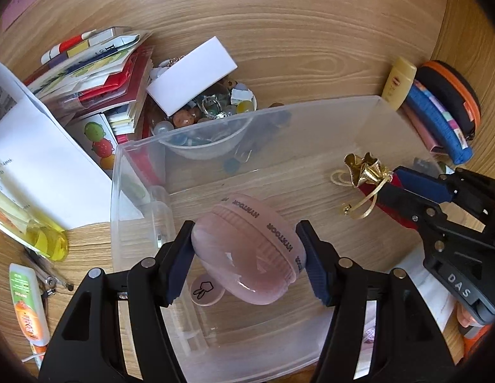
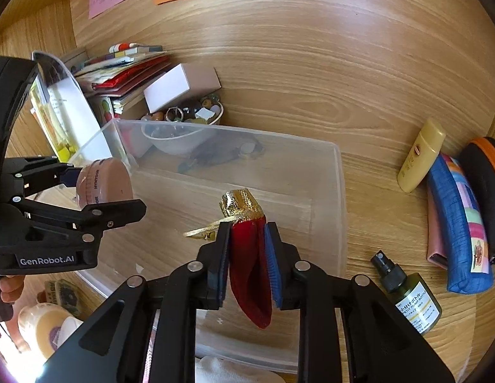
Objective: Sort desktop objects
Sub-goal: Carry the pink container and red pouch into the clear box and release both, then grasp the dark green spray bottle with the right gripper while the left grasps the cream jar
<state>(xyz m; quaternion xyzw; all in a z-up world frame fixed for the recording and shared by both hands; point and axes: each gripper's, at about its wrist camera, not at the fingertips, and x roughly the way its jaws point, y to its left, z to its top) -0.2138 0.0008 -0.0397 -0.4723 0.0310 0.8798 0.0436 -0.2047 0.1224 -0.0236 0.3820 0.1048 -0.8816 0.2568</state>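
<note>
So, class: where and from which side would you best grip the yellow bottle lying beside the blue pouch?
Grip the yellow bottle across its slim body mid-length, coming from above. It lies flat on the desk with the blue pouch close along one side, so a level approach looks blocked.

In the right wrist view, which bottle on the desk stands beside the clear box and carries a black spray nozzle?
The dark green spray bottle with the white label. The yellow bottle farther back has a plain cap and leans against the blue pouch.
</note>
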